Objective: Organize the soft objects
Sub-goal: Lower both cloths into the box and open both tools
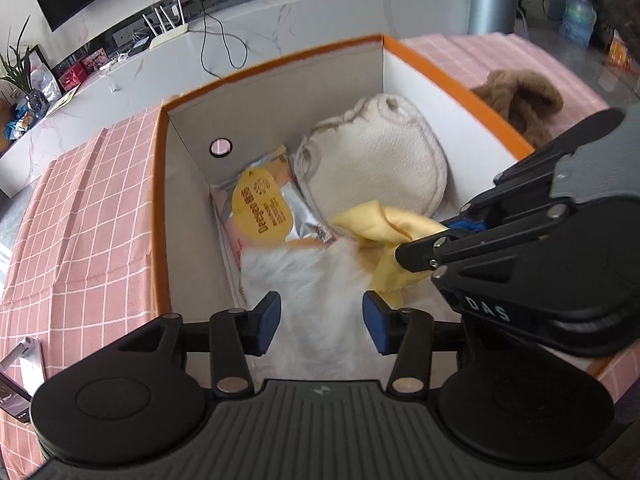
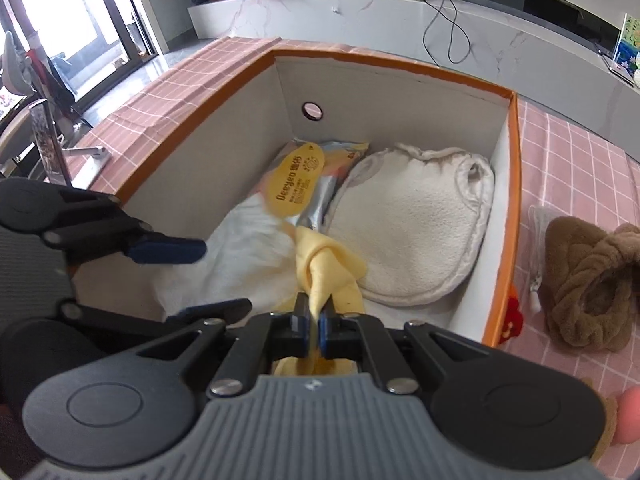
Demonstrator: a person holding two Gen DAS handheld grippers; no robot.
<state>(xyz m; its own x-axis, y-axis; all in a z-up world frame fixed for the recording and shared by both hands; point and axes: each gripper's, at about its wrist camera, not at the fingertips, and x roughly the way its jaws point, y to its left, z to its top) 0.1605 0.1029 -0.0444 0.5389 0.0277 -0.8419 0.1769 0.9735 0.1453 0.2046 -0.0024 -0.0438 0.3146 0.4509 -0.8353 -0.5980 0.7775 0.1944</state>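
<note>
Yellow cloth going into box, R gripper has it.

Right gripper (image 2: 315, 330) clamped on soft yellow cloth strip (image 2: 326, 266), long axis running fwd from its jaws, over white fluffy fabric (image 2: 244, 252) inside orange-rimmed white cardboard box (image 2: 514, 216). Left gripper (image 1: 322, 320) jaws apart, empty, just beside cloth. Brown plush item (image 2: 586, 276) outside box, nearer R hand.

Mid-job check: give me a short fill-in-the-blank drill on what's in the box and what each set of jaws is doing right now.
1. The right gripper has its jaws shut on the ____ cloth.
2. The left gripper has its jaws ____, with nothing between them.
3. The cream fleece item lies ____ the orange-rimmed box.
4. The brown plush item lies ____ the box, on the pink checked cloth.

Missing words: yellow; open; inside; outside
</note>
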